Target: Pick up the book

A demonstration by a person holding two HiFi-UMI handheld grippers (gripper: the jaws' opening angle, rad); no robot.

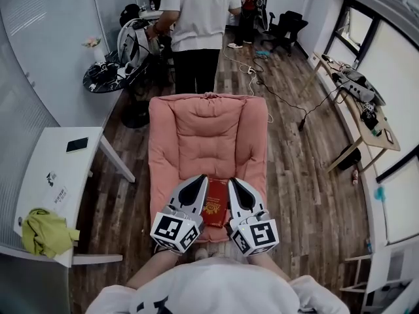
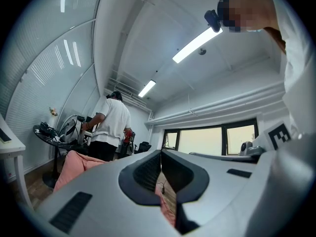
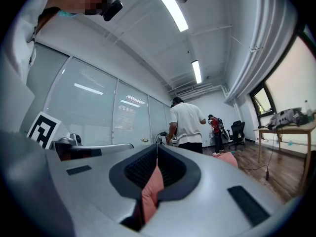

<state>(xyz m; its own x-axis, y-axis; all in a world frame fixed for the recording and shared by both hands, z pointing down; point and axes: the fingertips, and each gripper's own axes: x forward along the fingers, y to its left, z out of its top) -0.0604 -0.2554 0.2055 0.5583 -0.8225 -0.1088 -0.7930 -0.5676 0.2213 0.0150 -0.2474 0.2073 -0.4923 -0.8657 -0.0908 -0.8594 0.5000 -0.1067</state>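
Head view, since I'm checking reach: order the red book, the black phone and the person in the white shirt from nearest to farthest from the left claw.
1. Red book: beside the left claw, on the pink chair.
2. Black phone: left, on the white table.
3. Person in the white shirt: beyond the chair's back.

The book (image 1: 215, 205) lay on the armchair (image 1: 208, 133), between the left gripper (image 1: 198, 178) and the right gripper (image 1: 235, 182). A person (image 1: 198, 18) stood behind the armchair, and a table (image 1: 69, 175) stood to its left.

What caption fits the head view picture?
Left gripper and right gripper, both shut, flank a red book over a pink armchair.
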